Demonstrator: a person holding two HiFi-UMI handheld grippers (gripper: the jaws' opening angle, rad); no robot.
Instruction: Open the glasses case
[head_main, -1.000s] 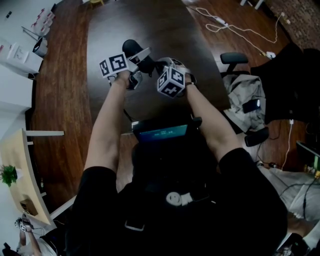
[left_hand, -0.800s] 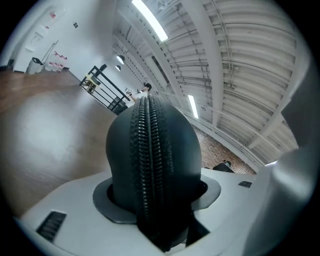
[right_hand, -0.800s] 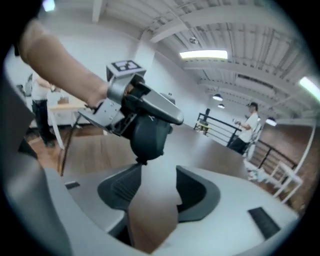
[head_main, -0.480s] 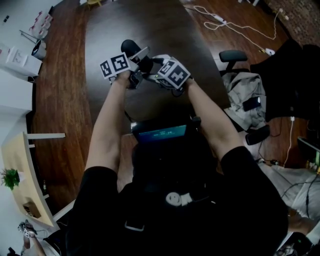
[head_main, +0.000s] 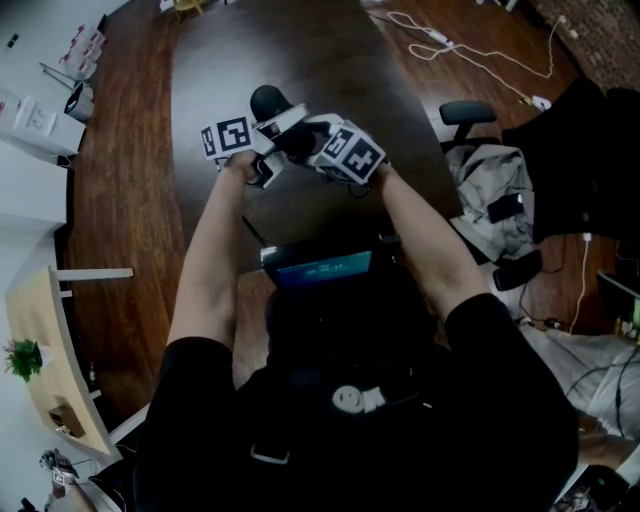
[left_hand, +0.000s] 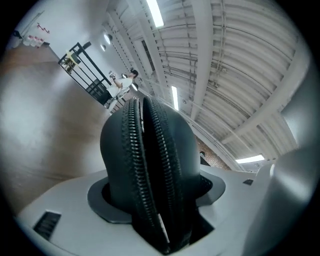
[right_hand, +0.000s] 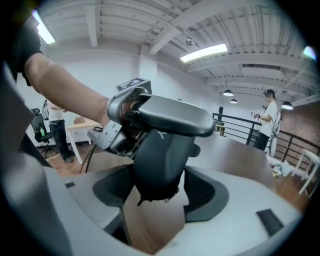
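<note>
The glasses case (head_main: 267, 100) is black, rounded and zipped, and is held in the air over the dark table. My left gripper (head_main: 280, 125) is shut on it, though its jaws have just been opening wider with the case still between them. In the left gripper view the case (left_hand: 150, 160) fills the gap of the left gripper (left_hand: 158, 196), and its two rows of zip teeth stand apart. My right gripper (head_main: 306, 140) is open. In the right gripper view the case's end (right_hand: 160, 160) hangs between the wide jaws of the right gripper (right_hand: 156, 200), clear of both pads (right_hand: 205, 195).
The long dark table (head_main: 300, 40) runs away from me over a wooden floor. A white cable (head_main: 450, 50) lies at the far right, and an office chair with clothes (head_main: 490, 190) stands on the right. A lit screen (head_main: 325, 266) hangs at my chest. A person (right_hand: 267, 120) stands by a railing.
The right gripper has rolled and closed in on the case, so its marker cube now lies flatter. The left gripper and the case have shifted slightly up and right in the head view.
</note>
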